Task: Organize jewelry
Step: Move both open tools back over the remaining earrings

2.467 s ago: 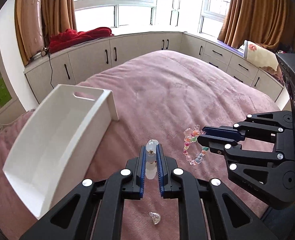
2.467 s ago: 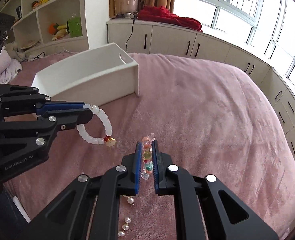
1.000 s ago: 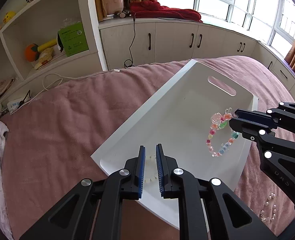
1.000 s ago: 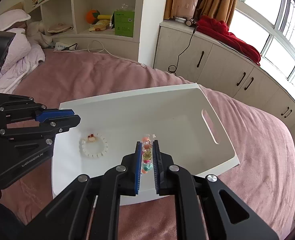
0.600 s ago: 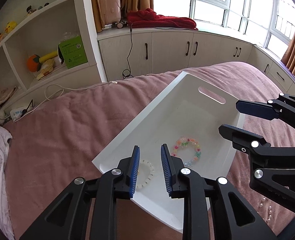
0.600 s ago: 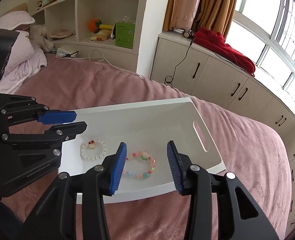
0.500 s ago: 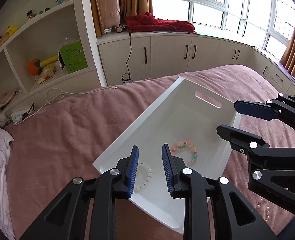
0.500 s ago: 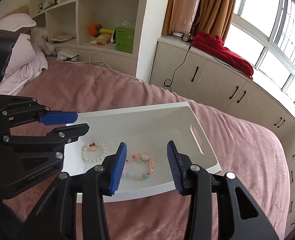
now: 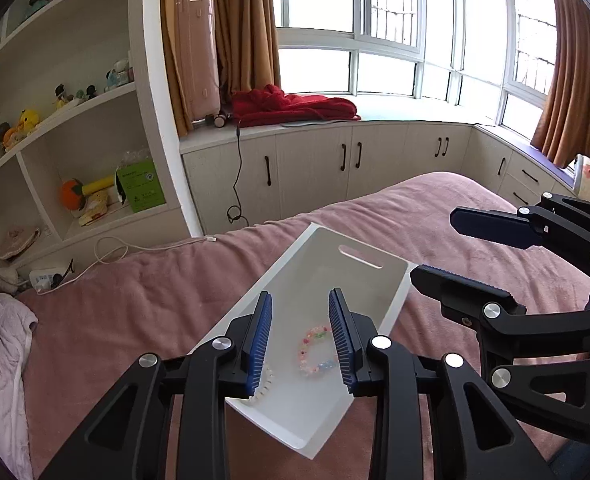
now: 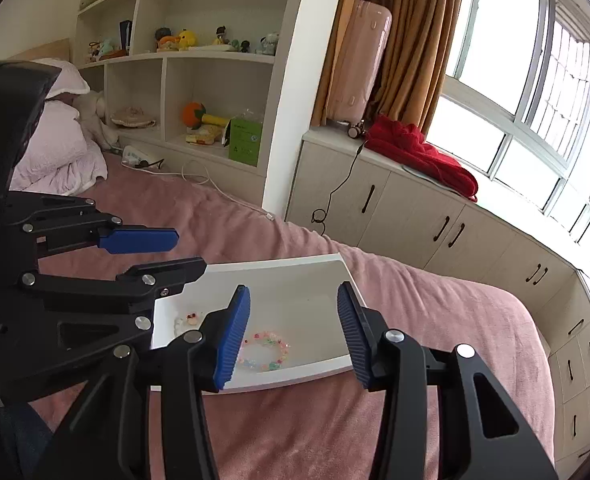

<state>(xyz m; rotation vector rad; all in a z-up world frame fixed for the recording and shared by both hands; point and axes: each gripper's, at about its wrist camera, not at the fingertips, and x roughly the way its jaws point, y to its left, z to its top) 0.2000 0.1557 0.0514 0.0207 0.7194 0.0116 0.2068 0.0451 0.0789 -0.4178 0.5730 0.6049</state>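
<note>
A white tray [image 9: 379,284] lies on the pink bedspread; it also shows in the right wrist view [image 10: 295,280]. Inside it lie a colourful bead bracelet [image 9: 315,350] [image 10: 265,350] and a white bead bracelet [image 9: 261,388] [image 10: 187,320], the white one partly hidden behind fingers. My left gripper [image 9: 300,340] is open and empty, held above the tray's near end. My right gripper [image 10: 293,332] is open and empty, above the tray. Each gripper shows in the other's view: the right one [image 9: 467,248] and the left one [image 10: 167,254].
The pink bedspread [image 9: 143,304] surrounds the tray. Open shelves with toys and a green box [image 9: 141,186] stand at the left. Low cabinets with a red blanket [image 9: 291,106] run under the windows. A white cable [image 9: 107,252] lies on the bed edge. Pillows [image 10: 59,148] lie far left.
Both grippers let go of their bracelets into the tray, opened wider, and have pulled up and back from the tray. The tray looks smaller now.
</note>
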